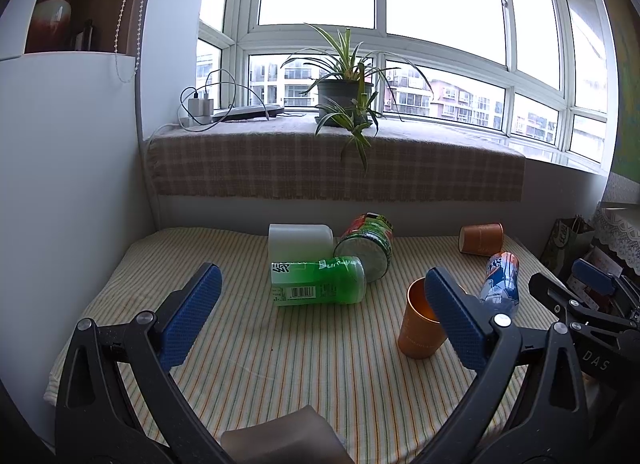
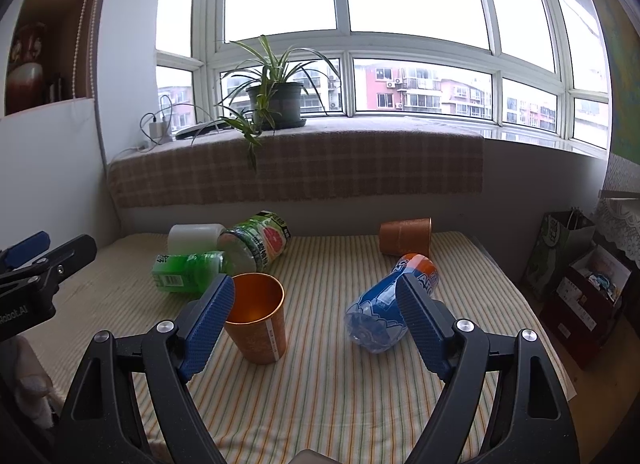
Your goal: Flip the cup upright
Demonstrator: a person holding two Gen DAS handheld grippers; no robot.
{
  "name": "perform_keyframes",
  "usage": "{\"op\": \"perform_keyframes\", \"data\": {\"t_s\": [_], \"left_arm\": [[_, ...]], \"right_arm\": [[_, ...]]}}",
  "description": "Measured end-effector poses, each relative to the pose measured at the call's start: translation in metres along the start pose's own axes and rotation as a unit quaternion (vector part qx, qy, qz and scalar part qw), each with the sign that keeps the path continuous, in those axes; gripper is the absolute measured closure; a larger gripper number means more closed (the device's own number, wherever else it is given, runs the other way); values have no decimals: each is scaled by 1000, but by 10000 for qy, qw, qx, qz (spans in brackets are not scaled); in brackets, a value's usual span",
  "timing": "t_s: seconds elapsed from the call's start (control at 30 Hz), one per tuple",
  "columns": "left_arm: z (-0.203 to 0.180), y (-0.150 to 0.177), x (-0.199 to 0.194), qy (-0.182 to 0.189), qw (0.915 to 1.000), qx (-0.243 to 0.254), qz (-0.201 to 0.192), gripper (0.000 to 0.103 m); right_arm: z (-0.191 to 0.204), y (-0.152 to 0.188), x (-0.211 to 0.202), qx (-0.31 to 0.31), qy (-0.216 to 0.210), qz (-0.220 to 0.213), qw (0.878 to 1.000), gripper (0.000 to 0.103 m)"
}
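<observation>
An orange cup (image 1: 418, 328) (image 2: 258, 318) stands upright on the striped tablecloth, mouth up. A second orange cup (image 1: 480, 238) (image 2: 405, 237) lies on its side at the far right of the table. My left gripper (image 1: 320, 296) is open and empty, held above the near table, with the upright cup just behind its right finger. My right gripper (image 2: 316, 306) is open and empty, with the upright cup by its left finger and a blue bottle by its right one. The right gripper also shows at the right edge of the left wrist view (image 1: 580, 292).
A green bottle (image 1: 318, 282) (image 2: 186, 270), a green-labelled jar (image 1: 366, 244) (image 2: 256, 240) and a white container (image 1: 300, 240) (image 2: 194, 237) lie on their sides at the back. A blue and orange bottle (image 1: 500, 280) (image 2: 390, 304) lies at right. Boxes and bags (image 2: 580, 284) stand beyond the table's right edge.
</observation>
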State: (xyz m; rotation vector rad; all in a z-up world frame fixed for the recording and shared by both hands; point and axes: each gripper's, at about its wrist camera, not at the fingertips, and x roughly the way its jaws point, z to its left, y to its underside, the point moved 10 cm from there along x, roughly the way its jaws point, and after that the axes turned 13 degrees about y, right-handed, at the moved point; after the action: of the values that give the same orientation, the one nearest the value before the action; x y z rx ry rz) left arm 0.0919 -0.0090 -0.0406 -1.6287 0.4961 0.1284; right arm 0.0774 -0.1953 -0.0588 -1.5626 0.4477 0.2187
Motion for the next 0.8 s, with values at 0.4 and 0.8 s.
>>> {"op": "perform_keyframes", "data": {"t_s": [0.4,0.8], "left_arm": [[1,1,0,-2,10000,10,-8,0],[0,2,1,-3,10000,23,5,0]], "right_arm": [[0,0,0,-11,-11,0,10000,20],[2,3,1,-18,-37,55,10000,20]]}}
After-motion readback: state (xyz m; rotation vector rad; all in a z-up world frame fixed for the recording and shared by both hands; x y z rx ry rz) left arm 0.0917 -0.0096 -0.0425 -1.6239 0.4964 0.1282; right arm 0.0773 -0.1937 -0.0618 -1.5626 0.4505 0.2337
